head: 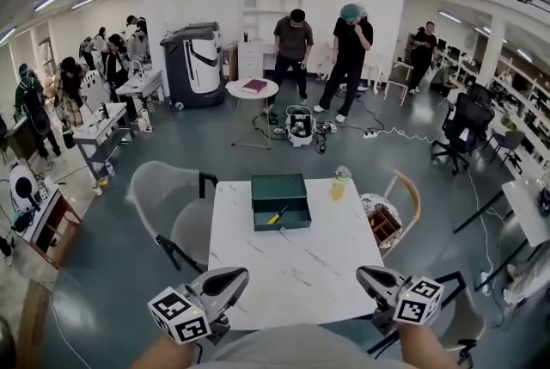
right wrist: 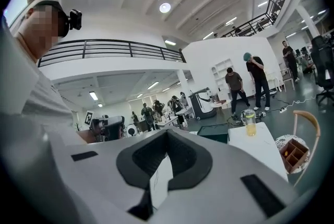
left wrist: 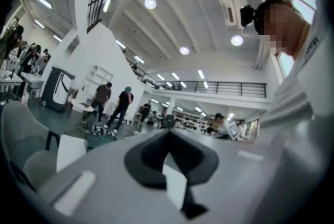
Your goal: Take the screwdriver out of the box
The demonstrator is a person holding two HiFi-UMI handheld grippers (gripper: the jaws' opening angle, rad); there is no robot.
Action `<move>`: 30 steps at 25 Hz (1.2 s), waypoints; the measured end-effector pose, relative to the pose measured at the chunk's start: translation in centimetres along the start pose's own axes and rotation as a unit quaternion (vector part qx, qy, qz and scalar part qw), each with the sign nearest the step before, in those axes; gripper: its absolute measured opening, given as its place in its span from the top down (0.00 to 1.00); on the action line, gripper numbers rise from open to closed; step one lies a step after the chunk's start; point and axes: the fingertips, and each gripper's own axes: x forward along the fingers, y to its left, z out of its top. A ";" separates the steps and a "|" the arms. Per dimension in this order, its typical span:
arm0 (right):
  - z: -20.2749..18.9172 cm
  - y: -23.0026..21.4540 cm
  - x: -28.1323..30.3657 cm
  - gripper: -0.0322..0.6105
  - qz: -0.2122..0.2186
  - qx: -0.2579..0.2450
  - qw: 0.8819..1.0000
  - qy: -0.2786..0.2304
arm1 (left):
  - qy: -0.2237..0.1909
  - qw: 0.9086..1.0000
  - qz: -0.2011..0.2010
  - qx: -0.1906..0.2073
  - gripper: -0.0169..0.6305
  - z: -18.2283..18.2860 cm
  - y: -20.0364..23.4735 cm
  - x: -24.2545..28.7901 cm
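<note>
White table (head: 292, 277) is sitting mostly bare, giving clear room down the middle.
Green box (head: 279, 187) is sitting at the far edge, drawer open; left gripper (head: 239, 274) and right gripper (head: 363, 274) are hovering over the near edge, both pinched closed on nothing; bottle (head: 340, 183) is standing by the far-right corner; screwdriver (head: 277, 216) is lying in the drawer.

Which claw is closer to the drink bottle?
Right. The right gripper is at the table's near edge, nearly in line with the bottle; the left gripper is at that edge, well left of it.
</note>
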 end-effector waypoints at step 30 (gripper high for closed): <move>0.0 -17.1 8.5 0.94 0.075 0.065 0.993 0.056 | 0.050 0.995 0.079 -0.031 0.97 -2.0 7.8 14.2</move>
